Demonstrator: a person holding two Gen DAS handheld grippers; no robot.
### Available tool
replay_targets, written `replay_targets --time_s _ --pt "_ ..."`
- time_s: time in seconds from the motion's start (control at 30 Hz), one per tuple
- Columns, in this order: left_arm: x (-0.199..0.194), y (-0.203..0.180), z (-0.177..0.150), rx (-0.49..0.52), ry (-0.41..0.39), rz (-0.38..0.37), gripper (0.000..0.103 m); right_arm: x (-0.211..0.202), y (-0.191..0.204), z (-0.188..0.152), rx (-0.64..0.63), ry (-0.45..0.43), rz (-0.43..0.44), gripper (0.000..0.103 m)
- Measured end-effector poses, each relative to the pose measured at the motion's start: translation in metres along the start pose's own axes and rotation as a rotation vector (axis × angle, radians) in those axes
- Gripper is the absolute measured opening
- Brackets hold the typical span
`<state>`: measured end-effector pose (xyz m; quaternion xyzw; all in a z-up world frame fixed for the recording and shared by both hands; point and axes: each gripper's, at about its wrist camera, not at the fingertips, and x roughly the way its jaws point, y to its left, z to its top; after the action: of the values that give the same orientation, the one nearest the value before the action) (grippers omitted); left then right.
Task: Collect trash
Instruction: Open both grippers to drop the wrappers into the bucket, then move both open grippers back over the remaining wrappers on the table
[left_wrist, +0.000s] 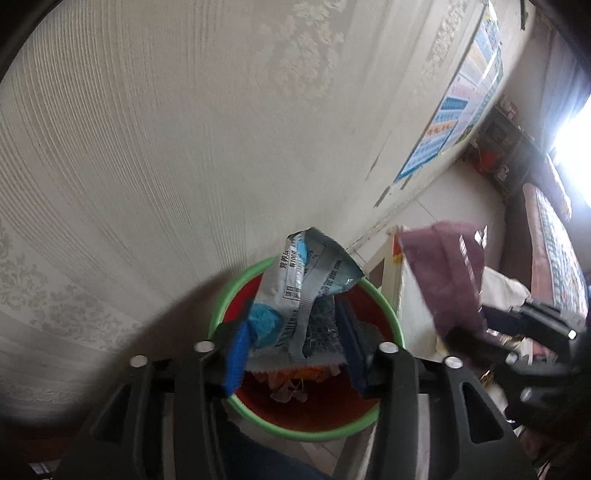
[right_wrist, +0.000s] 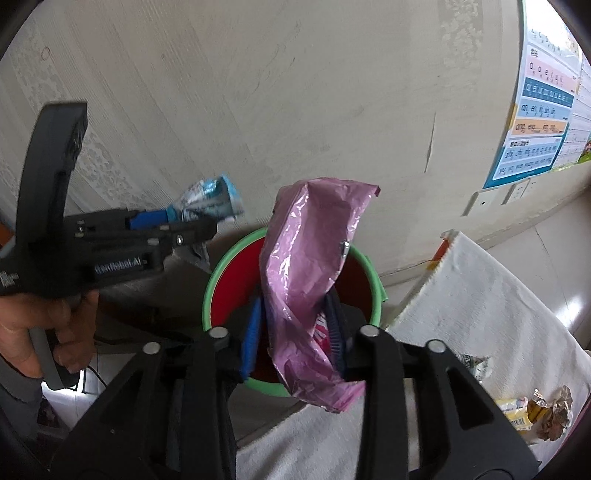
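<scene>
Hanging over bin rim (left_wrist: 221, 306) | left tool (left_wrist: 295, 350), wrapper (left_wrist: 295, 280): grip unclear | right tool (right_wrist: 295, 338), bag (right_wrist: 306, 251): released

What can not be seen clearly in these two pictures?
1. Trash inside the bin: left wrist view, covered by the silver-blue wrapper.
2. Print on the pink wrapper: right wrist view, folded away.
3. Kind of scraps on the white cloth: right wrist view, small, near the edge.
</scene>
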<state>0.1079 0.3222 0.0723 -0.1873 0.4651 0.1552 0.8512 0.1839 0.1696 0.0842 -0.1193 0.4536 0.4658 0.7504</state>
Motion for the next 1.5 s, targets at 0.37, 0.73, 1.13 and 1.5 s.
replay_targets --time_s 0.37,0.73,1.13,1.5 --pt "-0.005 -0.002 -0.006 -0.023 -0.034 0.002 0.09 -0.014 -0.007 -0.014 0.023 -0.006 -0.043 0.076" --pt "-0.025 -0.041 -0.025 0.044 -0.049 -0.029 0.093 -0.064 -0.023 -0.047 0.08 -0.054 -0.108 0.083" --pt "-0.028 -0.114 -0.051 0.147 -0.028 -0.082 0.095 -0.125 -0.066 -0.105 0.208 -0.118 -0.212 0.098" --pt "-0.013 -0.204 -0.067 0.281 0.016 -0.16 0.095 -0.172 -0.146 -0.17 0.376 -0.14 -0.359 0.098"
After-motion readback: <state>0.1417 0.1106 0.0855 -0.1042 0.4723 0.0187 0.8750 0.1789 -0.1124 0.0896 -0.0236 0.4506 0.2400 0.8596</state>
